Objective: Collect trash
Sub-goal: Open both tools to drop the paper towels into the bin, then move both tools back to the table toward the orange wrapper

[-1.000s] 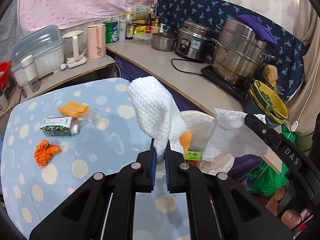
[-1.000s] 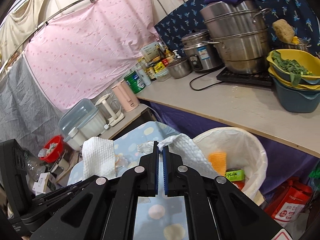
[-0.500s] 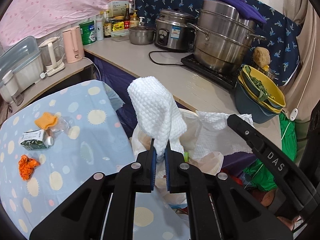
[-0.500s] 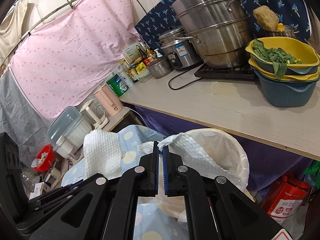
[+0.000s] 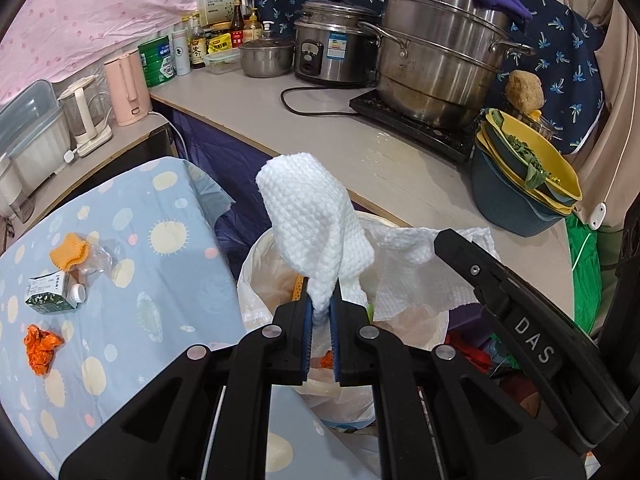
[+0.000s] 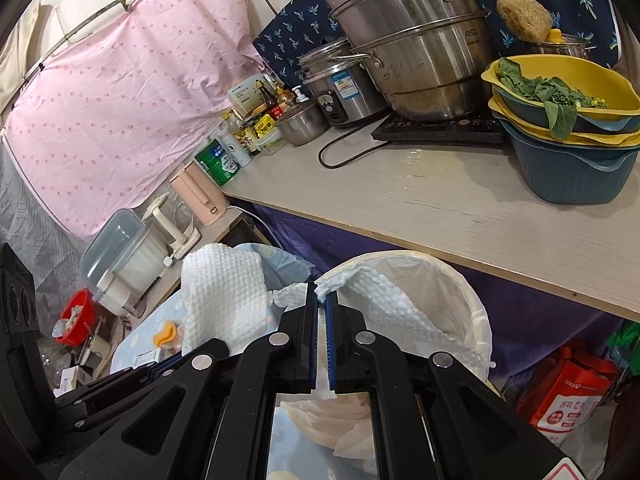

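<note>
The left gripper [image 5: 320,308] is clamped on a white textured paper towel [image 5: 316,220], pinching its lower end between the blue pads so that the bulk of the sheet stands upright above the fingertips. The right gripper [image 6: 322,300] is likewise closed on a second white paper towel [image 6: 396,312], gripping one edge of it; the rest of this sheet drapes to the right and downward over the mouth of the trash bin [image 6: 472,300]. The bin is lined with a pale plastic bag and stands on the floor between the edge of the table [image 5: 160,248] and the kitchen counter [image 5: 360,152]. In the left wrist view both towels are above the bin opening, and orange and green scraps are visible inside the liner. Further trash lies on the blue spotted tablecloth: a green-and-white carton [image 5: 50,292] on its side, an orange ridged item [image 5: 68,245] touching a clear crumpled wrapper [image 5: 96,258], and a crumpled orange wrapper [image 5: 40,344] nearer the table edge, apart from the carton. On the counter stand a large steel steamer pot [image 5: 440,64], a rice cooker [image 5: 332,52] and stacked yellow and blue basins [image 5: 520,184] holding green leaves. A red-and-white bag [image 6: 568,388] sits on the floor to the right of the bin.
</note>
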`<state>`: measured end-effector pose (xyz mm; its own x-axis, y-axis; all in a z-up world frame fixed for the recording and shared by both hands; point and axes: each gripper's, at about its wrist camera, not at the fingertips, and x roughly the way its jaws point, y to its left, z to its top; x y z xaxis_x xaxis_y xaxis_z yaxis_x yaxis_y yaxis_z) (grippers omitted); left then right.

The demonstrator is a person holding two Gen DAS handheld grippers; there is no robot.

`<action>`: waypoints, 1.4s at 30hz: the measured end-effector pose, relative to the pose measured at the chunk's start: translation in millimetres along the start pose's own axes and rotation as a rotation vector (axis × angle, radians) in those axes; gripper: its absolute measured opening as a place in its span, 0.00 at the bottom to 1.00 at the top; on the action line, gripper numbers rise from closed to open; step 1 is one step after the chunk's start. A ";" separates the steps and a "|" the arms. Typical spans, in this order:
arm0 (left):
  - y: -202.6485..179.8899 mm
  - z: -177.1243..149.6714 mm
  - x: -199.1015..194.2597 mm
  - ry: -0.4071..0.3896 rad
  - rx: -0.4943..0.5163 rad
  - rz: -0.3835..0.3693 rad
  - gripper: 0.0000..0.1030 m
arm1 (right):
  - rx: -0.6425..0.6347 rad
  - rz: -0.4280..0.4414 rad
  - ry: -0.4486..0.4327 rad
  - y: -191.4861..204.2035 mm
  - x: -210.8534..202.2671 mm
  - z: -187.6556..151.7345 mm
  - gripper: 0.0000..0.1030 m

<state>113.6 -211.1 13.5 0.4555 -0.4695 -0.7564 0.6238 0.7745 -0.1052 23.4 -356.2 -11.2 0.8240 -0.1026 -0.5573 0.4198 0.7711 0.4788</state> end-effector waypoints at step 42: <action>37.1 -4.9 -31.7 -0.078 -0.093 0.041 0.56 | -0.015 0.003 -0.070 30.6 -24.3 6.0 0.35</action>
<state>119.2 -165.4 30.4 0.5296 -0.4651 -0.7094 0.5433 0.8282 -0.1375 18.6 -333.9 21.0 0.8501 -0.1434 -0.5068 0.4119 0.7807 0.4700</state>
